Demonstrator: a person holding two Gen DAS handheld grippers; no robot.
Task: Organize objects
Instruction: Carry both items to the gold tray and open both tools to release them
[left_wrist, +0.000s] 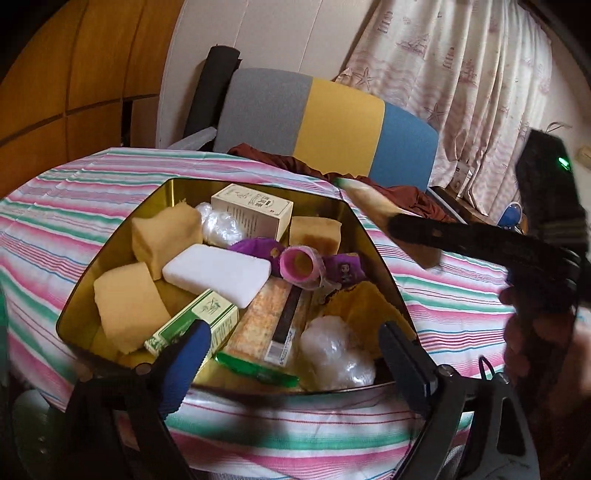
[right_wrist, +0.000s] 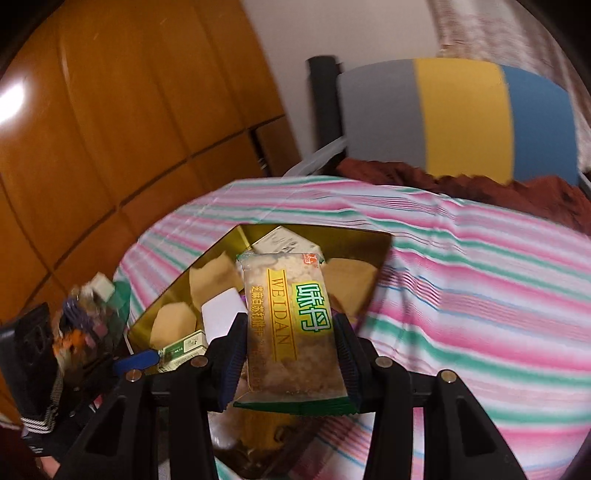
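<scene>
Dim warm indoor light, glare spot on wardrobe (right_wrist: 14, 99), gold tin (left_wrist: 110, 266) mirrors contents, motion blur on right gripper (left_wrist: 413, 229) and cloth (right_wrist: 480, 295), heavy fisheye bending with black corners.

Snack packet (right_wrist: 291, 332) band: "WEIDAN", in gold capitals running lengthwise.
Snack packet panel: two large green Chinese characters on yellow, beside the band.
Snack packet small print: a line of Chinese characters, too blurred to read.
Cream box (left_wrist: 252, 210): printing was illegible.
Green-and-white box (left_wrist: 192, 325): printing was illegible.
</scene>
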